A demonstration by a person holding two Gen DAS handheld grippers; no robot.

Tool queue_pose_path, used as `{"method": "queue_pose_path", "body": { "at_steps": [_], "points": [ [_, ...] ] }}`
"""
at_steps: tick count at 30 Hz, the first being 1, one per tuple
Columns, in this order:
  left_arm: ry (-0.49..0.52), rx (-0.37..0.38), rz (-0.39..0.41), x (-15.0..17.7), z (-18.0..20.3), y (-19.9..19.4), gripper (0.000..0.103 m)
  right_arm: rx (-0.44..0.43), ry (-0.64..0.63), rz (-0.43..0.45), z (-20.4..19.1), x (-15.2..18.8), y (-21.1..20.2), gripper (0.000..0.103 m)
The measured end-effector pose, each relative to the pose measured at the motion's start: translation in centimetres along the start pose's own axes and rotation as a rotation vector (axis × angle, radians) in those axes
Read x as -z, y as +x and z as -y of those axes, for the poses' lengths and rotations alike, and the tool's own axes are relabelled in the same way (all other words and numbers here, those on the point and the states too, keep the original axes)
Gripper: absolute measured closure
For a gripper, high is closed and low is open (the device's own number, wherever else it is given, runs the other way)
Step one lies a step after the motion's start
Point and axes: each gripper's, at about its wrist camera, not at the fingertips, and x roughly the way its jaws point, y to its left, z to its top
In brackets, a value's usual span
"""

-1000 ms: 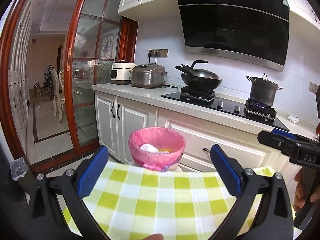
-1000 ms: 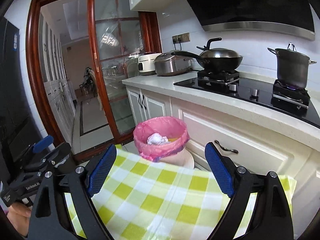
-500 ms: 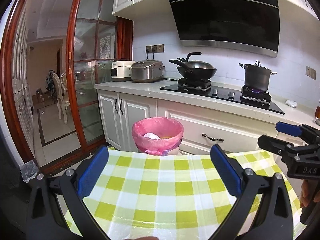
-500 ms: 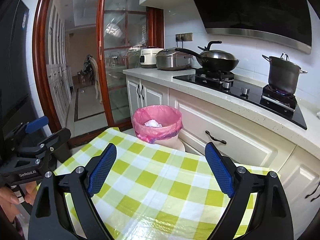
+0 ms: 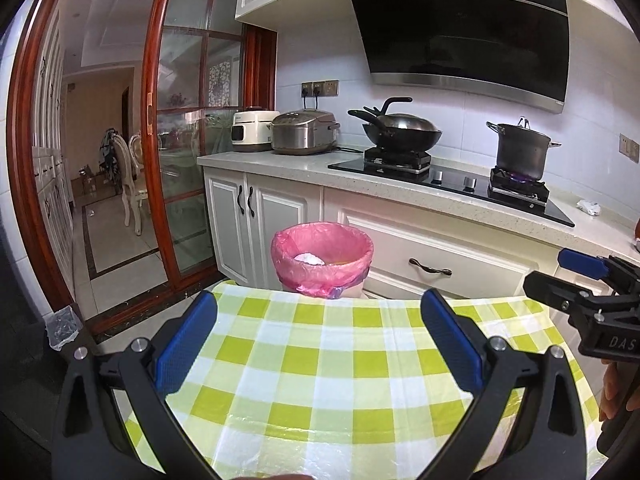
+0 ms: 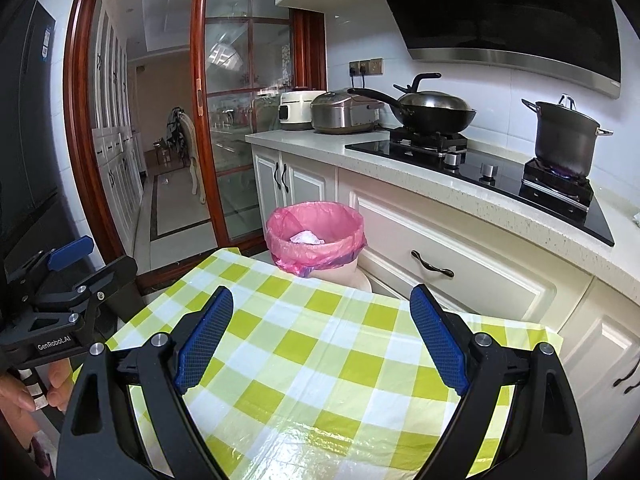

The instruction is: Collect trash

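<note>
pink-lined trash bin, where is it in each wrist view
Left wrist: the pink-lined trash bin sits at centre, just past the checked tablecloth's far edge, before the white drawer.
Right wrist: the bin sits at centre, slightly left, beyond the tablecloth's far edge.
Shared landmark: the wok on the stove.

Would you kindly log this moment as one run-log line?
left gripper: open, empty | right gripper: open, empty | bin: pink-lined, beyond tablecloth

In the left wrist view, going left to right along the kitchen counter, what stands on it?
White cooker → silver rice cooker → wok on the near burner → steel pot over a lit flame → crumpled white scrap at the far right.
</note>
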Motion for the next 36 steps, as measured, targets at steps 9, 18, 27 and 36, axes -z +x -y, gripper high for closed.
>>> {"method": "queue_pose_path", "body": {
  "at_steps": [9, 18, 27, 36],
  "points": [
    [0.005, 0.002, 0.000, -0.1, 0.3, -0.6, 0.004, -0.003, 0.013, 0.009, 0.1, 0.6, -0.4, 0.018],
    [0.007, -0.016, 0.006, -0.5, 0.9, -0.9, 0.004, -0.003, 0.016, 0.012, 0.2, 0.7, -0.7, 0.018],
    [0.018, -0.006, 0.018, -0.8, 1.5, -1.4, 0.004, -0.002, 0.024, 0.018, 0.3, 0.9, -1.0, 0.018],
    [0.035, 0.014, 0.033, -0.7, 2.2, -2.0, 0.004, -0.008, 0.026, 0.024, 0.7, 0.8, -1.8, 0.018]
  ]
}}
